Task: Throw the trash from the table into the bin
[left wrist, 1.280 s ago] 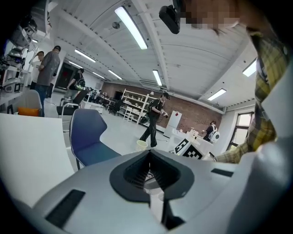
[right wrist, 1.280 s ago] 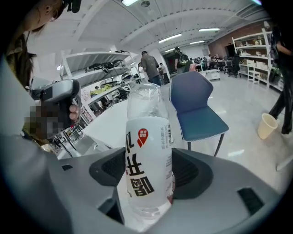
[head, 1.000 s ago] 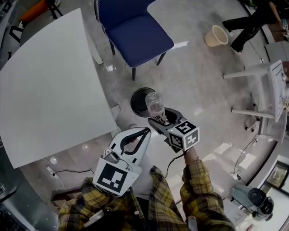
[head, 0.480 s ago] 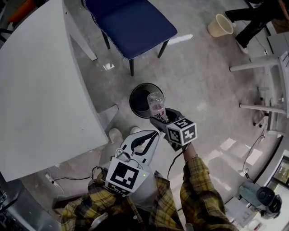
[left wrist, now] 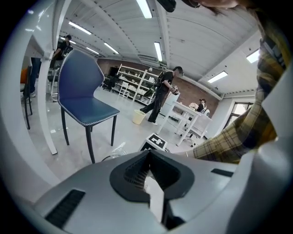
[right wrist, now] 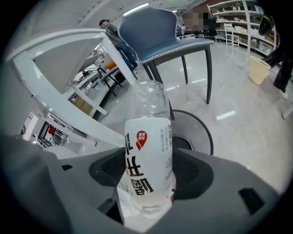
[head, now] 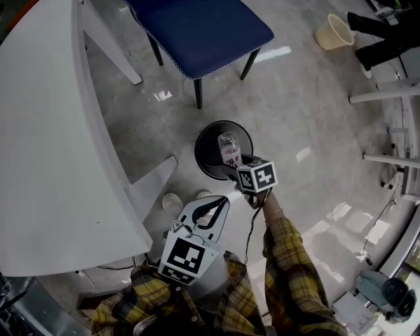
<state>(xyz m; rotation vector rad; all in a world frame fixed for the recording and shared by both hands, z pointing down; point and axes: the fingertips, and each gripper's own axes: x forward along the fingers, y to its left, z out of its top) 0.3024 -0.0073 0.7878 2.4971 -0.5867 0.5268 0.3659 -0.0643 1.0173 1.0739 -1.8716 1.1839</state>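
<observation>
While gripping bottle, R claw hangs over bin near rim.

Bottle over bin, chair behind, table left (leg near bin)

Glossy grey floor; blue chair; white shelving at far wall (striplights overhead).

The bottle carries a white label with black Chinese characters.
</observation>
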